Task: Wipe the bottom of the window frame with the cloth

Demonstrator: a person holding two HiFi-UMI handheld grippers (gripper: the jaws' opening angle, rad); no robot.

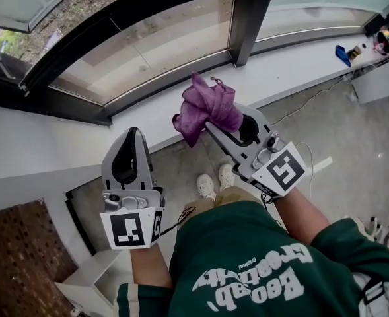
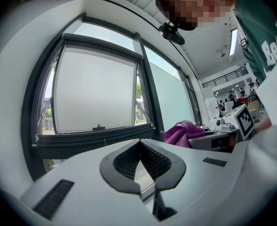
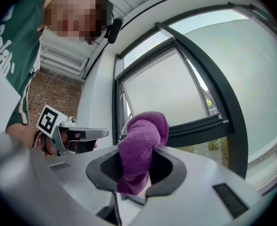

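Purple cloth (image 1: 207,107) first, head view: it sits bunched in the right gripper (image 1: 212,127), whose jaws are clamped on its lower part. Its long axis runs roughly 6 to 12 o'clock, the loose top pointing at the dark window frame (image 1: 168,88). It hangs over the white sill (image 1: 293,58), just short of the frame's bottom rail; I cannot tell whether it touches anything. For writing, I get white lettering on the green sweatshirt (image 1: 247,269), upside down to me and not readable as a whole word. Each marker cube (image 1: 285,169) carries only a black-and-white square pattern. The left gripper (image 1: 131,136) is at 7 o'clock from the cloth, well apart from it, pointing at the sill.

Left gripper view now: the left gripper (image 2: 139,142) has its jaws closed tip to tip with nothing between them. Beyond them the window frame (image 2: 96,138) crosses the picture, and the cloth (image 2: 180,131) shows at 3 o'clock. At the far right edge I see a few white sweatshirt letters, too cut off to read.

Right gripper view: the right gripper (image 3: 138,173) is pinched on the cloth (image 3: 143,135), which stands up toward 12 o'clock, with a tail hanging to 6. The window frame (image 3: 194,126) lies behind it, and the left gripper (image 3: 82,135) is at 9 o'clock.
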